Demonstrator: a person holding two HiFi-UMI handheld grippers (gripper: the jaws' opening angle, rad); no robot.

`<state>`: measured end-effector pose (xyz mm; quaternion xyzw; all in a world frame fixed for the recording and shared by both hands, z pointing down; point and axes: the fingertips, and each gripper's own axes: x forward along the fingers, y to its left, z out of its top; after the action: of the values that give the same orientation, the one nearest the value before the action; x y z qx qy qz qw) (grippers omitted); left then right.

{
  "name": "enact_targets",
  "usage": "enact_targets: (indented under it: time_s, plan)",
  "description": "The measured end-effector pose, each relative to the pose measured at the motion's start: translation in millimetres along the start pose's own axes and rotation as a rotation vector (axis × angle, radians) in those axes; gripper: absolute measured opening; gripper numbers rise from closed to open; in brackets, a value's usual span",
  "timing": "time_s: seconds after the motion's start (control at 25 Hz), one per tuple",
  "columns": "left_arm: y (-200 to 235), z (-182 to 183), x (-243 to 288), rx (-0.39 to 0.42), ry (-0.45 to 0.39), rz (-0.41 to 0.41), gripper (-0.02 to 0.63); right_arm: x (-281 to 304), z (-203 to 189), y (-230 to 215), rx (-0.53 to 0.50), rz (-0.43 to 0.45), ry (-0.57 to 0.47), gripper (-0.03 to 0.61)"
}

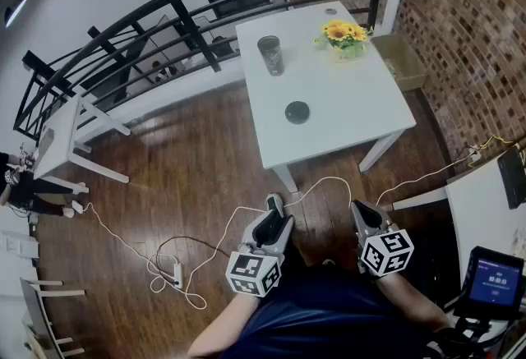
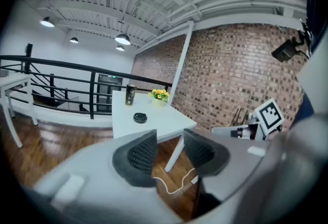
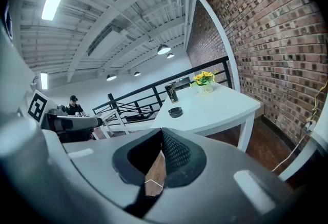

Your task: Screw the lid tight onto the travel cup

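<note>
A dark travel cup (image 1: 271, 54) stands upright without its lid on the white table (image 1: 362, 115). Its round black lid (image 1: 297, 112) lies flat nearer to me, apart from the cup. Both grippers hang low over the wooden floor, well short of the table. My left gripper (image 1: 274, 203) is open with nothing between its fingers; its own view shows the cup (image 2: 130, 94) and lid (image 2: 140, 117) far ahead, beyond its open jaws (image 2: 169, 148). My right gripper (image 1: 359, 208) is shut and empty; the cup (image 3: 171, 93) and lid (image 3: 175, 112) show past its closed jaws (image 3: 160, 138).
A pot of yellow flowers (image 1: 345, 41) sits at the table's far right corner. A black railing (image 1: 164, 12) runs behind the table, a brick wall (image 1: 468, 12) on the right with a cardboard box (image 1: 400, 62) below it. A white cable (image 1: 197, 242) trails over the floor. A small white table (image 1: 70, 144) stands left.
</note>
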<state>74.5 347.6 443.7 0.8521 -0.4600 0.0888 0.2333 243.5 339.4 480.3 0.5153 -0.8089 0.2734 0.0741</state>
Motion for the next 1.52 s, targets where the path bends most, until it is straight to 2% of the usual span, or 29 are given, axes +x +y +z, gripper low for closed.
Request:
enact_targets:
  time_s: [0.2, 0.32, 0.48, 0.68, 0.76, 0.84, 0.92, 1.0, 1.16, 1.44, 1.52]
  plan:
    - [82, 27, 53, -0.027, 0.001, -0.034, 0.164, 80, 17, -8, 0.004, -0.068, 0.026, 0.011]
    - [132, 65, 90, -0.016, -0.002, -0.076, 0.166, 131, 49, -9, -0.007, -0.118, 0.033, 0.011]
    - [188, 118, 131, 0.033, -0.005, -0.156, 0.166, 201, 98, 3, -0.071, -0.137, 0.039, 0.011]
    - [244, 137, 182, 0.156, 0.040, -0.176, 0.181, 269, 108, -1, -0.159, -0.143, 0.126, 0.019]
    - [261, 146, 209, 0.191, 0.049, -0.172, 0.215, 296, 96, -8, -0.222, -0.115, 0.203, 0.167]
    - [273, 150, 238, 0.213, 0.074, -0.178, 0.257, 320, 76, -12, -0.294, -0.072, 0.299, 0.274]
    - [282, 152, 270, 0.243, 0.110, -0.187, 0.288, 344, 56, -17, -0.371, -0.026, 0.384, 0.338]
    - [291, 152, 302, 0.308, 0.140, -0.174, 0.319, 365, 36, -21, -0.436, 0.015, 0.449, 0.388]
    - [299, 154, 353, 0.427, 0.200, -0.129, 0.386, 386, 27, -24, -0.516, 0.074, 0.489, 0.437]
    - [301, 144, 424, 0.510, 0.229, -0.106, 0.481, 410, 20, -30, -0.582, 0.194, 0.519, 0.451]
    - [307, 149, 432, 0.494, 0.223, -0.094, 0.492, 414, 17, -22, -0.609, 0.215, 0.534, 0.453]
